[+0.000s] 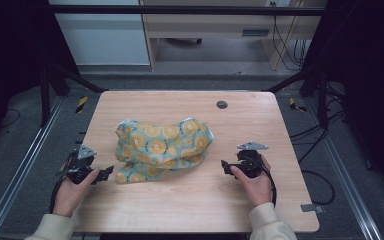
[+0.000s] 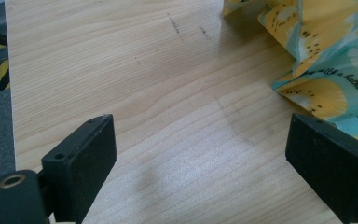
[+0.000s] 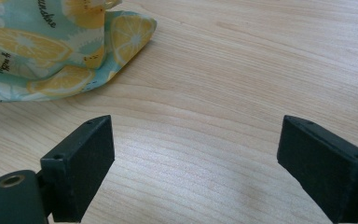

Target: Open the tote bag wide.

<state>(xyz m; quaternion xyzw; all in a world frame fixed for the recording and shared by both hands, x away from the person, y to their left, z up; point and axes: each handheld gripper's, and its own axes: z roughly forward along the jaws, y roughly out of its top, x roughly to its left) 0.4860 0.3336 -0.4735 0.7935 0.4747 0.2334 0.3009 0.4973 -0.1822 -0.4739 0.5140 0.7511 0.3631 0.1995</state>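
Left gripper rests at the near left of the table, jaws spread wide with nothing between them; in the left gripper view its right jaw stands just beside the hem of the cloth. Right gripper, at the near right, is likewise spread and empty, with bare wood between its jaws and the cloth's corner ahead and to one side.

Progress: judged from this layout, no grasp has been made. The cloth, printed with lemon slices, lies crumpled and bunched at the table's middle; any spreading or folding remains to be done.

Clearance: open wood surrounds the cloth on all sides. The far half carries only a small dark grommet. Table edges lie close behind both hands.
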